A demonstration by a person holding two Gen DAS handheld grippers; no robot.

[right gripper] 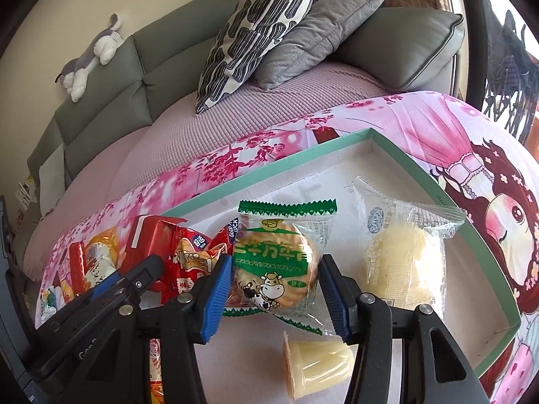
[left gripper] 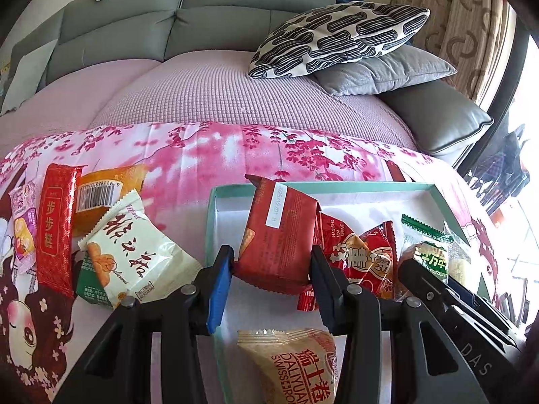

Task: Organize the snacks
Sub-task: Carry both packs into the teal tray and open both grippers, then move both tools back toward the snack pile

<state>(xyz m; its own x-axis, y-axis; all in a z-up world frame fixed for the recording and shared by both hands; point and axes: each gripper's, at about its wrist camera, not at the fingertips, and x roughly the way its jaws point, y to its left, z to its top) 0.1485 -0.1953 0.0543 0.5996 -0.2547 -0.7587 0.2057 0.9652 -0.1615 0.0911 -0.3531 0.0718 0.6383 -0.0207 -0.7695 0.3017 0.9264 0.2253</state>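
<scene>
Where the green-rimmed box [left gripper: 370, 187] sits at the surface's far edge, your left gripper [left gripper: 273, 262] clamps the red packet [left gripper: 279, 235]. Your right gripper [right gripper: 274, 286] jaws are clamped on the green-banded biscuit packet [right gripper: 276, 262].

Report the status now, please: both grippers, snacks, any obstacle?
Left gripper shut on red packet, over box. Right gripper shut on green biscuit pack. Grippers close together; jelly cup below right.

I see bright daylight pouring in from the window [left gripper: 518, 155] on the right, blown out to white there. Both views are sharp at centre. Straight lines bow hard toward the edges, and black vignette fills the corners. Shadows stay soft.
</scene>
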